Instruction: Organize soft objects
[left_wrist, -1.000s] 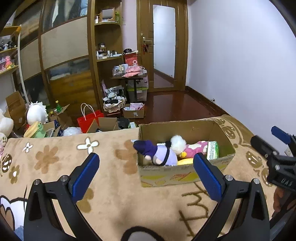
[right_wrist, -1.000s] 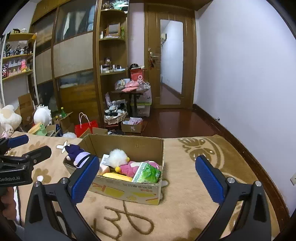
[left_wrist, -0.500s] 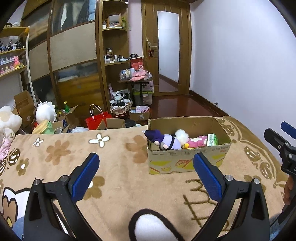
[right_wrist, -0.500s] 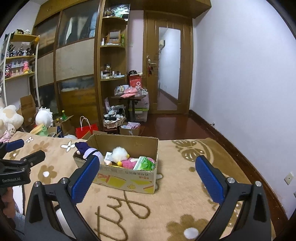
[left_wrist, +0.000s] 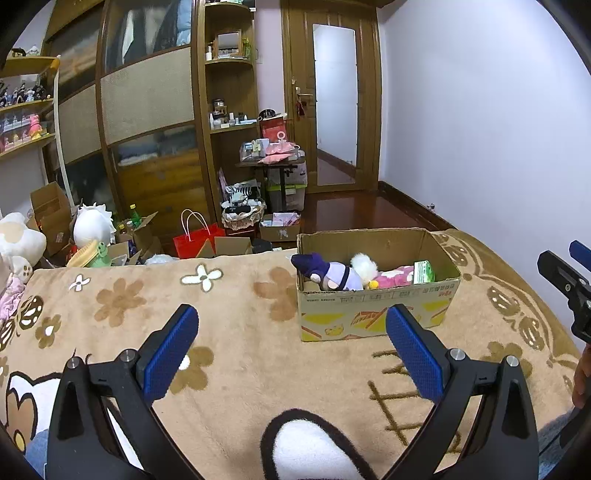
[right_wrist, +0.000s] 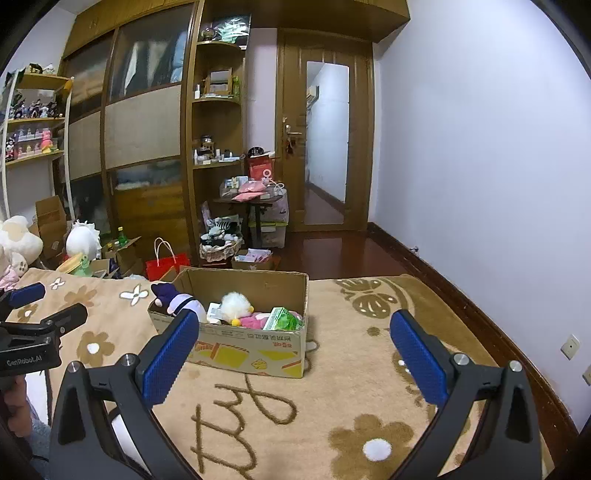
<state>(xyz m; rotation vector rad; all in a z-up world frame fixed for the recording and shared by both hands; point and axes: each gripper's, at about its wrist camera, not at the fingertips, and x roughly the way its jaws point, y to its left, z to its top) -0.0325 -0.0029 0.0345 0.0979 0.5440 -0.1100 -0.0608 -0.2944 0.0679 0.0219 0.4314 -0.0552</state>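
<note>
On the beige blanket, the cardboard box already holds the purple doll, white plush, pink toy and green packet. Left gripper and right gripper hang empty, jaws wide. Packing appears finished; nothing loose lies nearby.

Our right gripper, with its blue-padded black fingers spread wide and nothing between them, hangs above the tan flower-patterned blanket. Ahead of us on the blanket sits an open brown cardboard box holding a purple-hatted plush doll, a fluffy white plush, a pink soft toy and a green packet. At our left edge we see the left gripper, black with blue pads, its fingers apart.
</note>
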